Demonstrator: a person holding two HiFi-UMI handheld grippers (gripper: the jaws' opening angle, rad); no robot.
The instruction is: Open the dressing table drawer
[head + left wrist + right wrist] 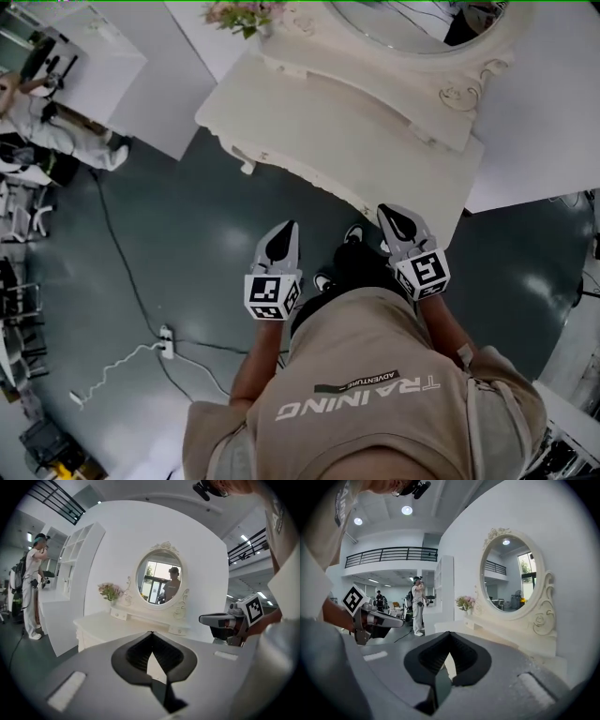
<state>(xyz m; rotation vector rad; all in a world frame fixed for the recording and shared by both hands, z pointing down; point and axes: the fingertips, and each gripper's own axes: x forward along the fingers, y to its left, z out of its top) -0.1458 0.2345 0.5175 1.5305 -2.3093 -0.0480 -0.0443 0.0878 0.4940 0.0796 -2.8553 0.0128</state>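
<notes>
Left gripper (284, 231): jaws closed tip to tip with nothing in them; I'm holding it in the air, short of the table's near edge.
Right gripper (394, 217): jaws also pressed together and empty; its tips sit just at the near right corner of the table in the head view, and I can't tell whether they touch it.
Dressing table (347, 141): cream, right ahead of both tools, its top bare apart from the oval mirror (412, 23) at the back and flowers (239, 14) at the far left corner.
Drawer: the main front is hidden under the tabletop from above and blocked by my own jaws in the gripper views. Two small drawers (119, 615) with knobs sit at the mirror's foot, and both look closed.
Done so far: only the approach, I judge; nothing is gripped and nothing is pulled out.
Left to do: pick the handle, open a jaw pair, close on it, then draw it toward me.
Around: a cable (122, 272) trails over the floor on my left, and another person (37, 117) stands well away.
</notes>
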